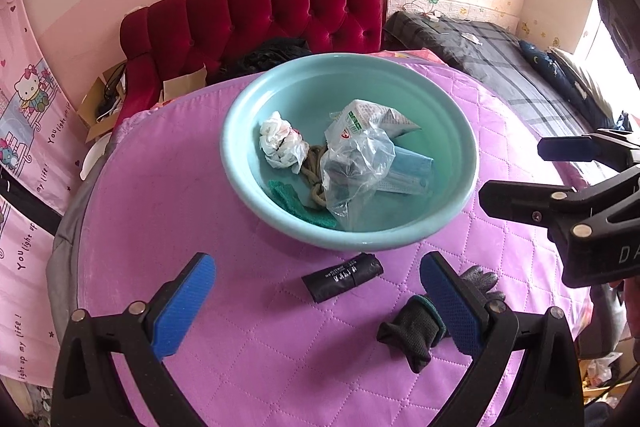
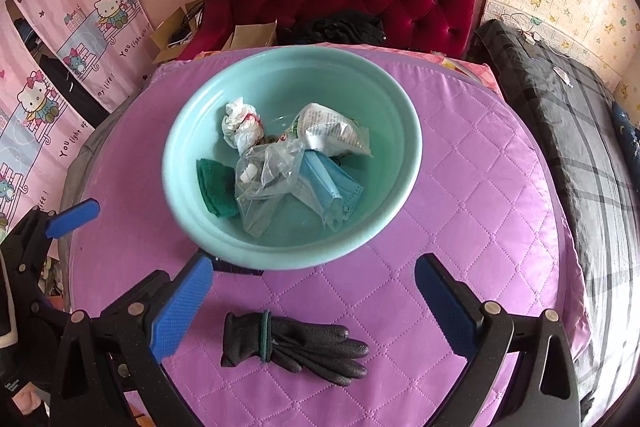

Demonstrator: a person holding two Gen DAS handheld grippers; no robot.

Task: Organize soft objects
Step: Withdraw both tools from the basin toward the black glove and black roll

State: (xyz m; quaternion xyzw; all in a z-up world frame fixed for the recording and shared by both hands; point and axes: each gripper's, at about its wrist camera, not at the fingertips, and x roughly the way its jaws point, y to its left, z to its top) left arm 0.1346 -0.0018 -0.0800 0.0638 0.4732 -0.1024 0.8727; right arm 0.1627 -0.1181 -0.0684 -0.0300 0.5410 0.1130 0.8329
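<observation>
Both tools hang with fingers apart and empty: my left tool point(image 1: 316, 311), my right tool point(image 2: 314, 307). The black glove bundle point(image 2: 294, 347) lies on the purple quilted surface point(image 2: 480, 187), just short of the teal basin point(image 2: 400, 211); a black roll point(image 1: 342, 277) sits near the basin's foot. Risk, I judge: pinching only loose fingers lets the bundle sag, or I clip the basin rim and shift it.
</observation>
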